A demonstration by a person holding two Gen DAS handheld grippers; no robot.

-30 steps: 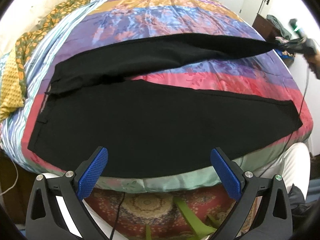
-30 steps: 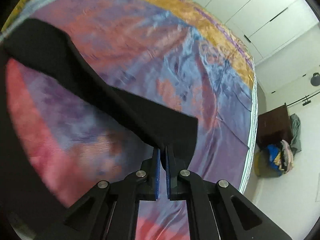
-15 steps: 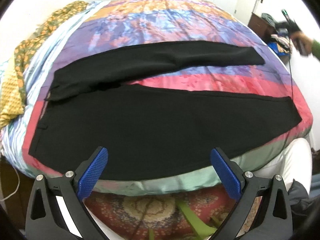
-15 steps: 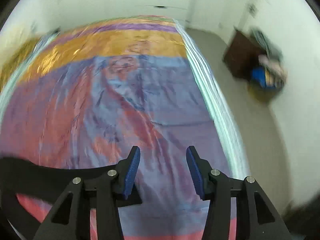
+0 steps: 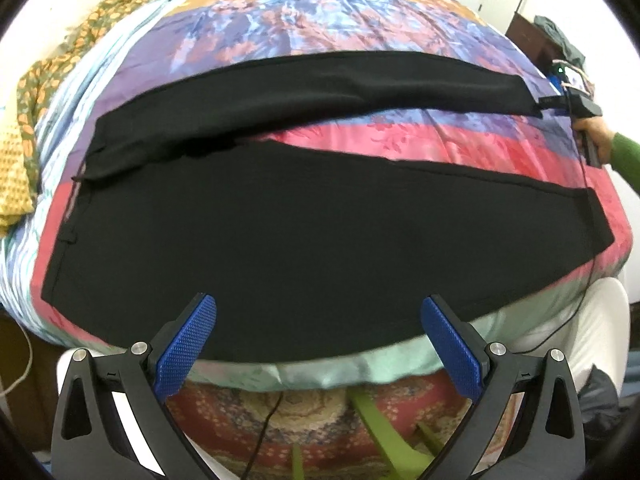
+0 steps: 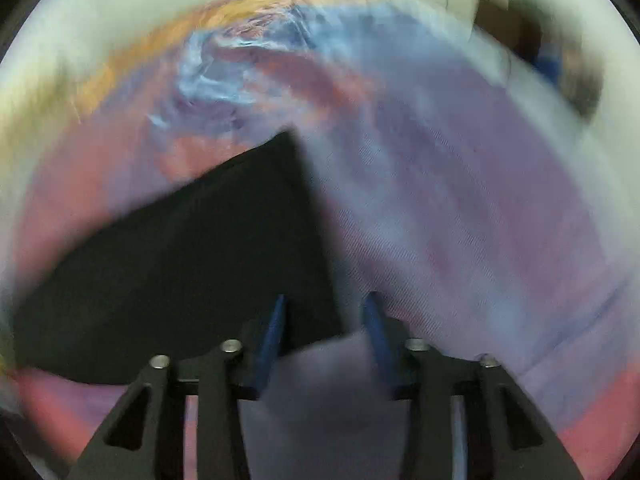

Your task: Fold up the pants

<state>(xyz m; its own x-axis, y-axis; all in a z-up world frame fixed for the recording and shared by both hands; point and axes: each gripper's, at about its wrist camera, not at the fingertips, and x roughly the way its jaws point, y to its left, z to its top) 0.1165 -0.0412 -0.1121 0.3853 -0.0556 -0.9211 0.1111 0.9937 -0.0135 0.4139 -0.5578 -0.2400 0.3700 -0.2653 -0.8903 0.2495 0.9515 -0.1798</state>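
Observation:
Black pants lie spread flat on a colourful bedspread, waist at the left, two legs reaching right. My left gripper is open and empty, held off the near edge of the bed above the near leg's lower edge. My right gripper is open, low over the bed at the hem corner of the far leg, which lies partly between its pads. The right wrist view is blurred. In the left wrist view the right gripper sits at the far leg's hem.
A yellow patterned cloth lies at the bed's left side. A patterned rug and green chair legs are on the floor below the near bed edge. A dark cabinet with clothes stands at the far right.
My right gripper let go of the far leg's hem, lifted away, then came back down open at that hem. The far leg now lies flat. My left gripper stayed open.

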